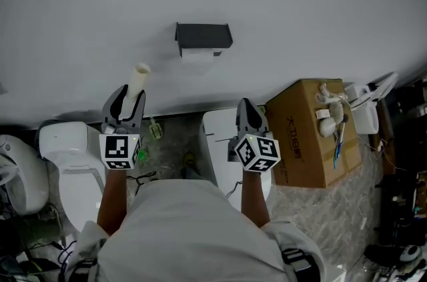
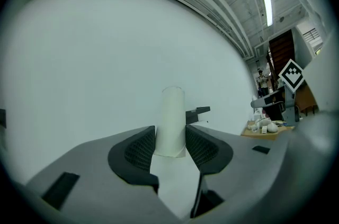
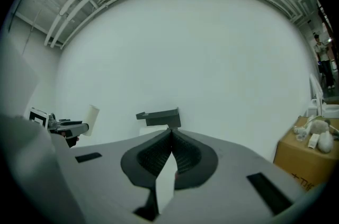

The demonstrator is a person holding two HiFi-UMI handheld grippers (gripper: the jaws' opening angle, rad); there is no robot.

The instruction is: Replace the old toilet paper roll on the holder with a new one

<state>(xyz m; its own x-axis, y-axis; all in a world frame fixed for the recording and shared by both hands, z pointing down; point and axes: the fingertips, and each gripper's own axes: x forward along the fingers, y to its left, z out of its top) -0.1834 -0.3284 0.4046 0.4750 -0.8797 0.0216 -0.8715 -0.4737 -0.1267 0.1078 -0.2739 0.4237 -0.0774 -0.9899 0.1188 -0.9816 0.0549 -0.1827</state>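
A dark toilet paper holder (image 1: 203, 35) is fixed on the white wall, with a white roll (image 1: 199, 59) showing just under its cover. My left gripper (image 1: 125, 95) is shut on a bare cream cardboard tube (image 1: 140, 77), which stands up out of the jaws, to the left of the holder and away from the wall. In the left gripper view the tube (image 2: 172, 119) sits between both pads, with the holder (image 2: 197, 112) behind it. My right gripper (image 1: 247, 107) is below and right of the holder. Its jaws (image 3: 170, 135) are shut with nothing between them, and the holder (image 3: 161, 118) lies straight ahead.
A brown cardboard box (image 1: 310, 134) with small items on top stands at the right, against the wall. A white toilet (image 1: 73, 154) is at the left and another white fixture (image 1: 220, 147) lies under my right arm. A green bottle (image 1: 155, 129) stands on the floor between them.
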